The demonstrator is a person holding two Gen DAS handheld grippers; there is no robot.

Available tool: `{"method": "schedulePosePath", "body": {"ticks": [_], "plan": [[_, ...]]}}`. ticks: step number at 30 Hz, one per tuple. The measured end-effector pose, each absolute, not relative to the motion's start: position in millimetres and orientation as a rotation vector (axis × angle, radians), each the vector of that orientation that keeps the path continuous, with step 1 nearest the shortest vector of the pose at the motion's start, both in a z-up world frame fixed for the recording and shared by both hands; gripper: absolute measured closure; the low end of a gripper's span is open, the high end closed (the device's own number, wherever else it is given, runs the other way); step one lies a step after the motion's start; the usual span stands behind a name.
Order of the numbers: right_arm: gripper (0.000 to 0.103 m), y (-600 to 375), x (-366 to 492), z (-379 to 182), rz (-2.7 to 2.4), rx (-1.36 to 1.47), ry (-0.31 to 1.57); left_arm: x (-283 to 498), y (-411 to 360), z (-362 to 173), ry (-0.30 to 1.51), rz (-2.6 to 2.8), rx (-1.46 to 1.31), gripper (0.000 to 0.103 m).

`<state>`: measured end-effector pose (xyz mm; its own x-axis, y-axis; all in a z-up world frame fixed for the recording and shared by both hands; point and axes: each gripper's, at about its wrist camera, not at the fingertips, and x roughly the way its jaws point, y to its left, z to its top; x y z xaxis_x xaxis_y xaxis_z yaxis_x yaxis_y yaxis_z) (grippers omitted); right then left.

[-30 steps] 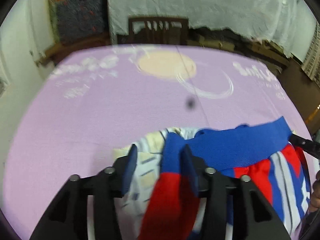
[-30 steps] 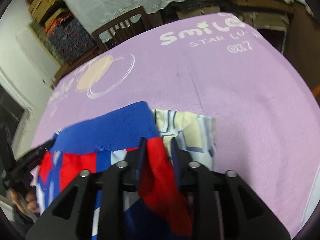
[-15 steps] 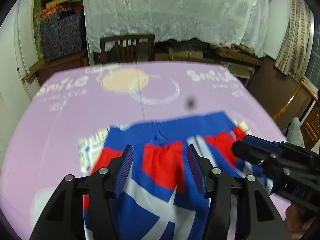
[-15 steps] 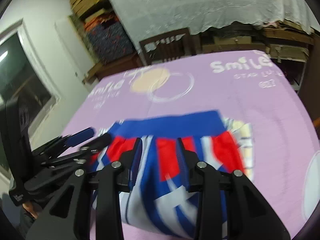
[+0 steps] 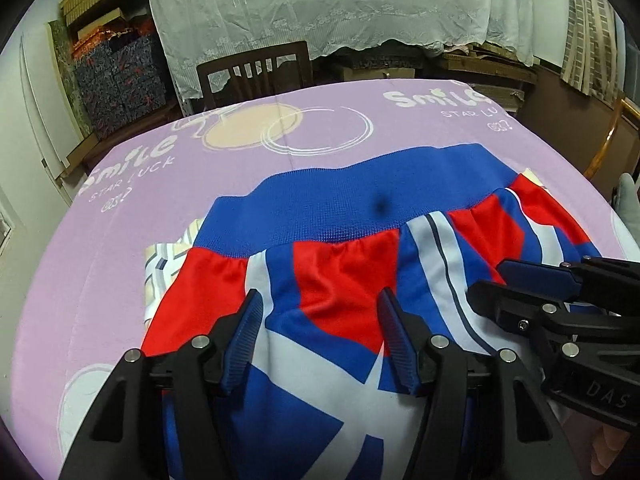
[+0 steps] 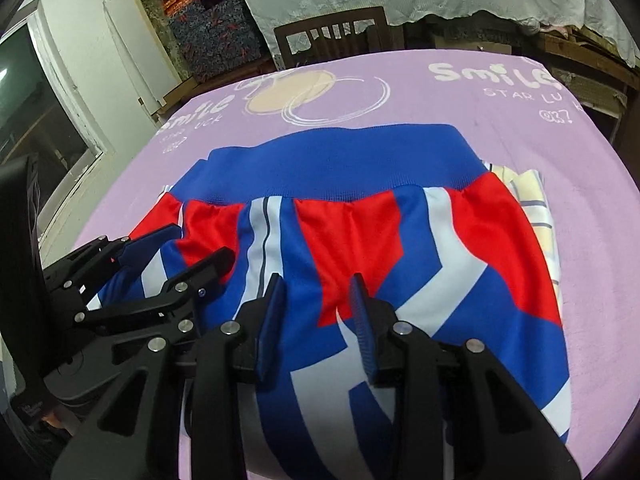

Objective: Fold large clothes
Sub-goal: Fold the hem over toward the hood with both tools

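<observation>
A red, white and blue garment with a wide blue ribbed band lies spread flat on the purple table cover, on top of a pale patterned garment whose edges stick out. It also shows in the right wrist view, with the pale garment at its right side. My left gripper is open and empty above the near part of the garment. My right gripper is open and empty beside it, and shows in the left wrist view.
The purple cover carries white "Smile" lettering and a circle print. A dark wooden chair stands at the far edge. Stacked boxes and a lace-draped heap are behind. The table edges drop off left and right.
Both grippers let go of the red and blue garment, opened and drew back. The garment, bunched in the jaws before, now lies spread flat over the pale one.
</observation>
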<state>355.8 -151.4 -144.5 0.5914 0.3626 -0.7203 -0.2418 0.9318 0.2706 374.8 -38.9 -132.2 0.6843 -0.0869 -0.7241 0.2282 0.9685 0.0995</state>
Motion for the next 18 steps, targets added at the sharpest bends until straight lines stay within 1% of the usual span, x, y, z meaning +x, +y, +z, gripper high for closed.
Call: {"method": "schedulePosePath", "body": {"ticks": [10,15,18], "plan": [[0.067,-153,350,-134,0.359,0.116,0.907,368,-35,-125,0.8,-0.187,0.171,0.043],[0.066,-159,327,-113,0.324,0.091,0.851,355,-19,-102,0.777,-0.178,0.133,0.043],[0.062,-166,308,-109,0.277,0.077,0.822,344,-4,-97,0.774,-0.177,0.095,0.043]]}}
